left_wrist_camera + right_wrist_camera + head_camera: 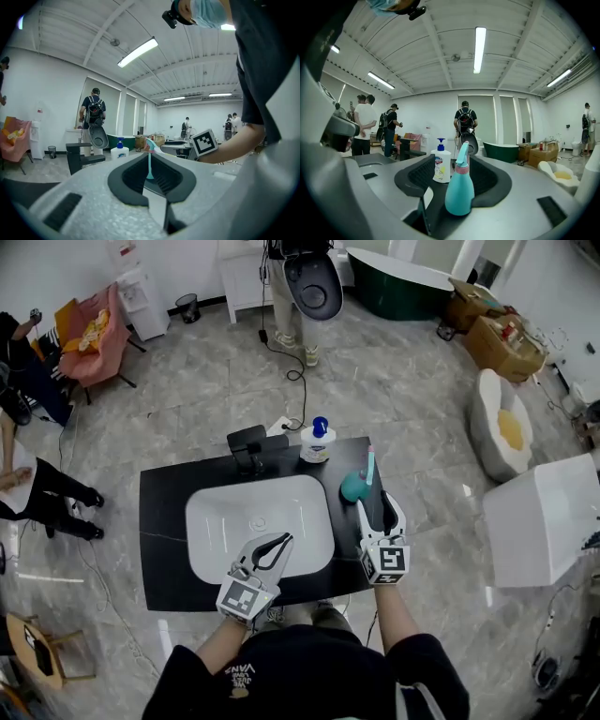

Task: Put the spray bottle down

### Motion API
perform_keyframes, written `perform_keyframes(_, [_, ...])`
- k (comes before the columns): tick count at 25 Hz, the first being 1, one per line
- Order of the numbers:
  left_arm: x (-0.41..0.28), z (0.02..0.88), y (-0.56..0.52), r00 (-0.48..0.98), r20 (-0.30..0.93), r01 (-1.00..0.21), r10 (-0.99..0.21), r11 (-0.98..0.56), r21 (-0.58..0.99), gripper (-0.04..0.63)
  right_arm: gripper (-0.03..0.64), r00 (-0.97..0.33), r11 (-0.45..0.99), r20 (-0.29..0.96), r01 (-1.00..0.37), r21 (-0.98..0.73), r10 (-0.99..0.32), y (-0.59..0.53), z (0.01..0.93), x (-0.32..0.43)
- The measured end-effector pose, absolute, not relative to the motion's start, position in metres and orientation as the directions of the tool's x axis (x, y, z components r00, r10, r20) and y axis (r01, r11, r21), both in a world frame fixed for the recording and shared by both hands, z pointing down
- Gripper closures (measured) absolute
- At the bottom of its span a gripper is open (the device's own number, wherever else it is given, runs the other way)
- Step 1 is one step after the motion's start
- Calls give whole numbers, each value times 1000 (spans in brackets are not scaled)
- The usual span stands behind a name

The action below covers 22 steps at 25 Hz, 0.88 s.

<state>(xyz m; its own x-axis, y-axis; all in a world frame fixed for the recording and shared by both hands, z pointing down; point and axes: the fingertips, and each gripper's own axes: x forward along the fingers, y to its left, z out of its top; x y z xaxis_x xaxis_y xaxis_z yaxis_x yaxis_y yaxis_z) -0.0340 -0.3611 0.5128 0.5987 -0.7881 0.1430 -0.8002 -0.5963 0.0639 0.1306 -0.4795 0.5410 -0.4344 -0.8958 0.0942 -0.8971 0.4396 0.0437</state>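
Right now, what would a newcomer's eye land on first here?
The teal plastic spray bottle stands upright at the right rear of the black countertop. It is just ahead of the right gripper, whose jaws are apart and not gripping it. The white rectangular sink basin fills the counter's middle, with a blue-capped white pump soap bottle behind it.

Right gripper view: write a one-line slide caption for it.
Teal spray bottle stands upright, free of the right gripper's open jaws, a soap dispenser behind it.
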Motion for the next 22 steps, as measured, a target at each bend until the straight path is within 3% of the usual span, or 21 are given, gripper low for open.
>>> perform_keyframes(11, [-53,507,-310,727,102,-686,-679,-725,57,574,487,-297,297,28,-955,15,-955,-368,501,125])
perform_keyframes(18, [-62,510,-282,776,96,-629,-623,-775,55,575,611,-251,251,3,-967,33,-968,-300,483,112])
perform_keyframes(22, [-63,504,-274,788,79,-615,-611,-787,41,574,612,-230,230,-11,-973,10,-973,-278,475,111])
